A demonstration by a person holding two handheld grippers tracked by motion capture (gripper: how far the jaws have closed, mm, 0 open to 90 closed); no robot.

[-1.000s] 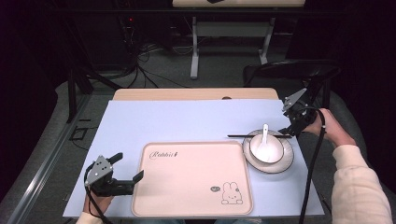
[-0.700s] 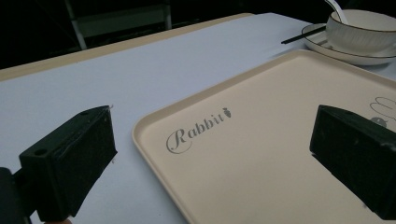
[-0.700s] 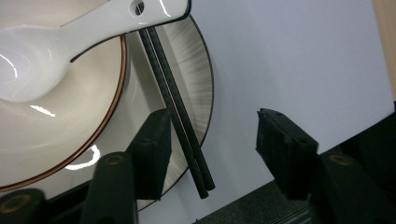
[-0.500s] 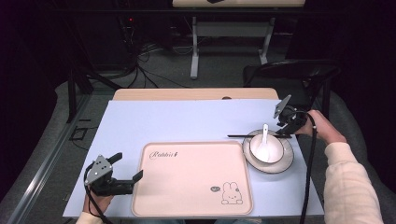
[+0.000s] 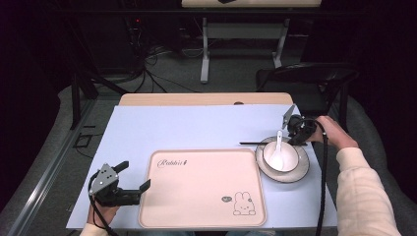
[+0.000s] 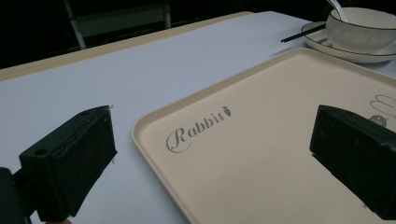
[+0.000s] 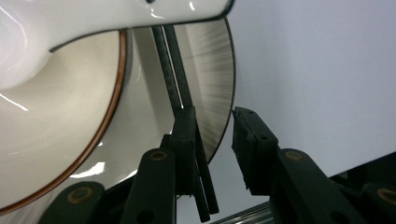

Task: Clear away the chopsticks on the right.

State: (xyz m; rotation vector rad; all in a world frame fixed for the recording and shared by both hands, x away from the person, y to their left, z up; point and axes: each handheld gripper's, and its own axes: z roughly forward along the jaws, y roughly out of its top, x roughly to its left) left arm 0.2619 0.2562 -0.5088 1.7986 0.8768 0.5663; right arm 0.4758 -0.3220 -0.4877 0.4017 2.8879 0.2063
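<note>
A white bowl (image 5: 291, 156) with a white spoon (image 5: 278, 147) in it stands on a dark-rimmed plate (image 5: 303, 170), right of a beige rabbit tray (image 5: 201, 196). Black chopsticks (image 5: 255, 143) lie across the plate's far rim. My right gripper (image 5: 297, 132) is low at that rim, at the chopsticks' right end. In the right gripper view, its jaws (image 7: 214, 112) stand a little apart, and the chopsticks (image 7: 175, 70) run along the inner side of the left jaw. My left gripper (image 5: 134, 178) is open at the tray's left edge, with the tray (image 6: 261, 154) between its jaws (image 6: 212, 119).
The pale blue table top (image 5: 196, 128) has a wooden strip (image 5: 206, 99) along its far edge. A dark chair (image 5: 305, 78) stands behind the right corner. The right gripper's cable (image 5: 324, 172) trails down past the plate.
My right gripper has come down and to the left, from above the table's right side to the plate's far rim at the chopsticks. The left gripper has stayed put.
</note>
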